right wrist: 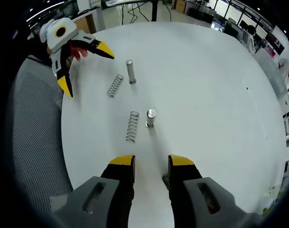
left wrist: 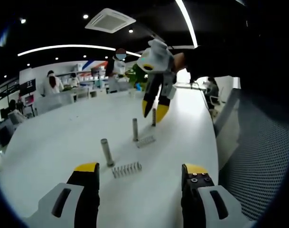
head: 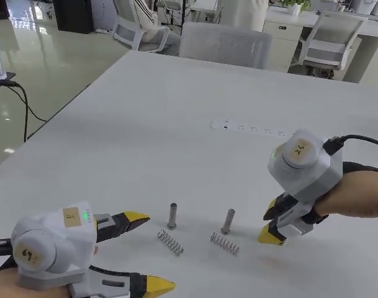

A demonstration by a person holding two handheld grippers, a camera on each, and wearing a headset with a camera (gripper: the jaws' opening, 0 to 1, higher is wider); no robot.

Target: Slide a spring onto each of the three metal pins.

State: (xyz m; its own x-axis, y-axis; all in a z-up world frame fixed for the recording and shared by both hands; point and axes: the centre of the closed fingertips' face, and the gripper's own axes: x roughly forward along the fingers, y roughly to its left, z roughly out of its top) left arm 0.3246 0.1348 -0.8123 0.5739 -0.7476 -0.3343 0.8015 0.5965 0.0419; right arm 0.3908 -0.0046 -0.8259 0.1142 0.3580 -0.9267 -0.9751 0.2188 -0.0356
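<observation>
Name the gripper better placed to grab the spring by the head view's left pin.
Left. The left gripper, jaws open, faces that spring close ahead; the right gripper sits beyond the other pin.

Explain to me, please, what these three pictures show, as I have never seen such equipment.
There is no robot here: a person holds a two-fingered gripper in each hand. The head view comes from a headset camera looking down at a white table. The other two views come from a camera on each gripper, so its own yellow-tipped fingers rise from the bottom. On the table stand a first pin and a second pin, with a first spring and a second spring lying beside them. The left gripper is open and empty. The right gripper is open around what seems a third pin.
</observation>
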